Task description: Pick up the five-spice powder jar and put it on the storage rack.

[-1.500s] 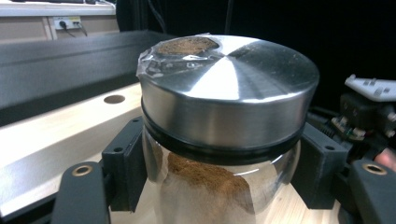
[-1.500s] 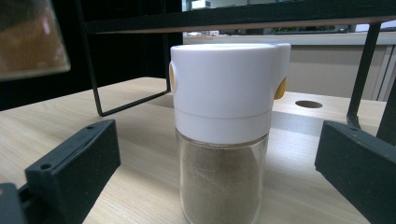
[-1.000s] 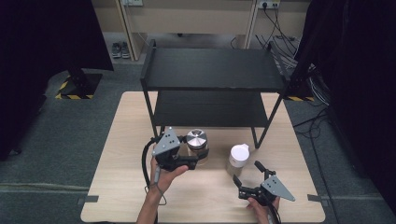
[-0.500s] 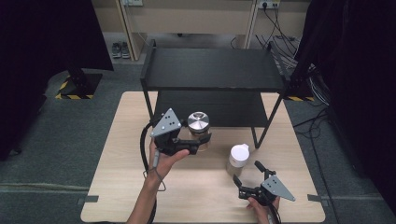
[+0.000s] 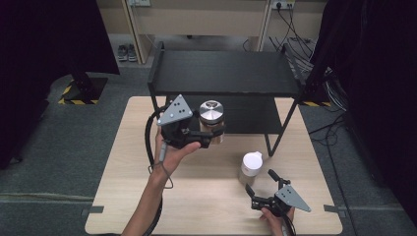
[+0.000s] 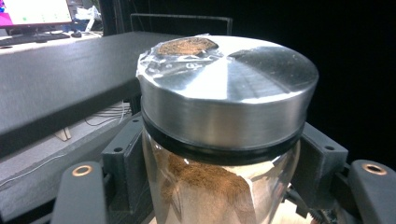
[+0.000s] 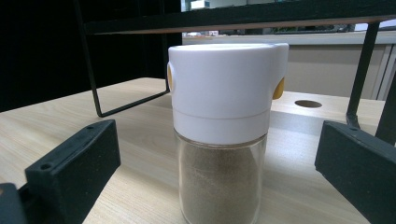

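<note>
Both jaws of the left gripper (image 5: 209,139) are clamped on the glass body of a jar with a metal lid (image 5: 211,118), pressing it from 2 sides just below the lid's black seal. That jar holds brown powder and hangs in the air, clear of the wooden table (image 5: 123,167), in front of the black 2-tier shelf (image 5: 226,73) and about level with the shelf's lower board. Seen from the left gripper view, the jar's silver lid (image 6: 229,93) carries a crumpled patch of clear film with brown powder on it, and the shelf's top board runs off to the jar's left.

Jaws of the right gripper (image 5: 260,189) stand wide apart, resting low near the table's front edge, well in front of the shelf. Between them, untouched by either jaw, a glass shaker with a white cap (image 7: 222,135) stands upright on the table, just in front of the shelf's front right leg (image 5: 278,132).
</note>
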`<control>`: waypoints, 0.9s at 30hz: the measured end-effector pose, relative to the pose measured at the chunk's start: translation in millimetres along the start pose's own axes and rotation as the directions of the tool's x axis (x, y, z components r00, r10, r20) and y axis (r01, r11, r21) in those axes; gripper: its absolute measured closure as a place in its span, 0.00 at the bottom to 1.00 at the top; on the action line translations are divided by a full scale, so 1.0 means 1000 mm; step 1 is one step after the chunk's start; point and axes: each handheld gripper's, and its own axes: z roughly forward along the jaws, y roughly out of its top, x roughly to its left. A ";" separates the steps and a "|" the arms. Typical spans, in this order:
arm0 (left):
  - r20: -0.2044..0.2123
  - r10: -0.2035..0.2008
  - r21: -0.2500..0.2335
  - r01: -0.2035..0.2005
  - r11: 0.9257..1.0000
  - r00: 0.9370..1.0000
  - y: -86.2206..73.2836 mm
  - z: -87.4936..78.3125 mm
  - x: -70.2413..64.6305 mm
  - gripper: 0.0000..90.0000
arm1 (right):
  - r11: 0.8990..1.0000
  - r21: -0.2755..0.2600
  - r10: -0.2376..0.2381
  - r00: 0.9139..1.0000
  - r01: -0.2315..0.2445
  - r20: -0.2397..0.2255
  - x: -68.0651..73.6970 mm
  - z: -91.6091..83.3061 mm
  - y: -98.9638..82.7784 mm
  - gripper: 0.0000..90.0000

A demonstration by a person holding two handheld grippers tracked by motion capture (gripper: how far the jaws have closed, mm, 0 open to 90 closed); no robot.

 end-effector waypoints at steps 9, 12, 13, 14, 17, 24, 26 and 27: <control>-0.034 0.009 0.032 -0.008 0.999 0.999 0.037 0.005 0.007 0.34 | 1.000 0.002 0.002 1.000 -0.002 0.000 0.000 0.000 0.000 0.00; -0.044 0.002 0.033 -0.001 0.999 0.999 0.047 0.008 0.011 0.34 | 1.000 0.001 0.002 1.000 -0.002 -0.001 0.000 0.000 0.000 0.00; -0.049 0.003 0.036 -0.001 0.999 0.999 0.050 0.009 0.012 0.34 | 1.000 0.001 0.003 1.000 -0.003 -0.001 0.000 0.000 0.000 0.00; -0.053 0.002 0.035 0.000 0.999 0.999 0.053 0.010 0.012 0.34 | 1.000 0.001 0.003 1.000 -0.003 -0.001 0.000 0.000 0.000 0.00; -0.064 -0.005 0.038 0.008 0.999 0.998 0.060 0.013 0.016 0.34 | 1.000 0.001 0.002 1.000 -0.002 -0.002 0.000 0.000 0.000 0.00; -0.086 -0.034 0.032 0.037 0.999 0.996 0.075 0.016 0.026 0.34 | 1.000 0.004 0.002 1.000 -0.002 -0.004 -0.001 0.000 0.001 0.00; -0.100 -0.042 0.032 0.046 0.998 0.994 0.078 0.019 0.029 0.34 | 1.000 0.004 0.003 1.000 -0.003 -0.003 -0.001 0.000 0.001 0.01; -0.110 -0.044 0.033 0.048 0.998 0.993 0.081 0.020 0.030 0.34 | 1.000 0.003 0.003 1.000 -0.003 -0.003 -0.001 0.000 0.000 0.00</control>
